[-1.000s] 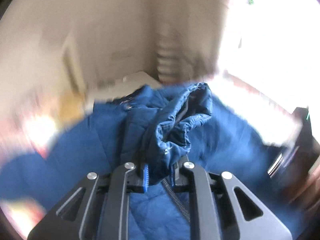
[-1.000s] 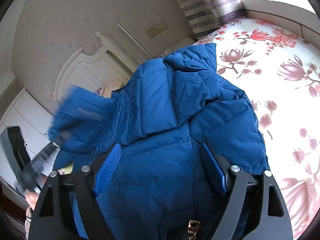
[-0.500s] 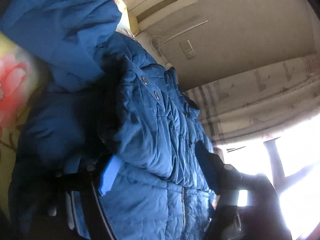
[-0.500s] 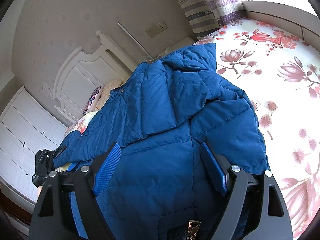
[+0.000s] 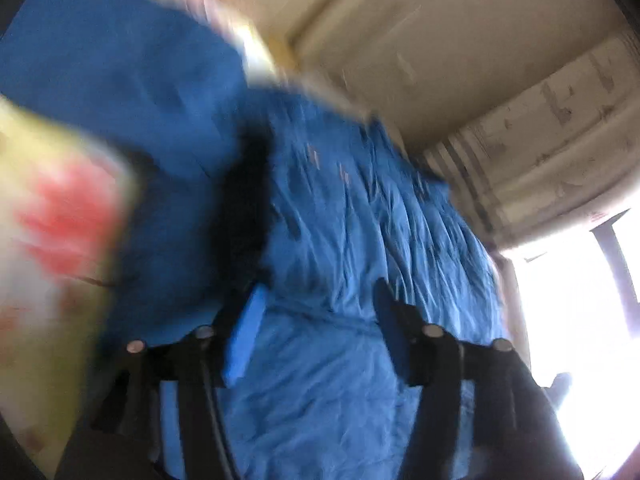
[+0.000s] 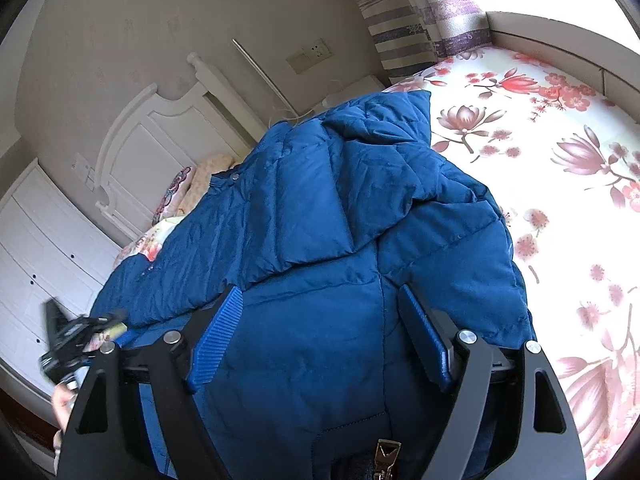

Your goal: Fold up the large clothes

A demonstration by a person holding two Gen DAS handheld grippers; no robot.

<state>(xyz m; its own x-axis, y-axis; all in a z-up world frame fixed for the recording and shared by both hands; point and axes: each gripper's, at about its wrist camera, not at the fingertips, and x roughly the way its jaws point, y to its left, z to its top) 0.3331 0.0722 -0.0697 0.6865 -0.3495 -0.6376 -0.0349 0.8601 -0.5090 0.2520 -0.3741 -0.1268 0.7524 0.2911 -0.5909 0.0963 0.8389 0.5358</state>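
Left claw [image 5: 320,320] fills the lower middle of its blurred view with its blue pads apart and closing, the blue padded jacket [image 5: 352,240] lying under and between them, though the pads do not press on the cloth. Right claw [image 6: 320,336] sits at the bottom centre of its own view, its two ribbed blue pads [image 6: 216,340] spread wide and empty, hovering just over the same jacket [image 6: 340,240]. That jacket spreads across the middle of the frame on a bed [image 6: 560,160] with a white sheet printed in pink flowers; its hood points to the upper middle and a sleeve is folded across the body. A metal zipper pull [image 6: 386,456] shows at the bottom edge. At the lower left of the right view the other claw [image 6: 76,340] appears, blurred, with a hand [image 6: 64,404] below it. A white headboard [image 6: 160,140] stands at the upper left, white drawers [image 6: 44,256] at the far left, and a striped curtain [image 6: 420,28] hangs at the upper right.
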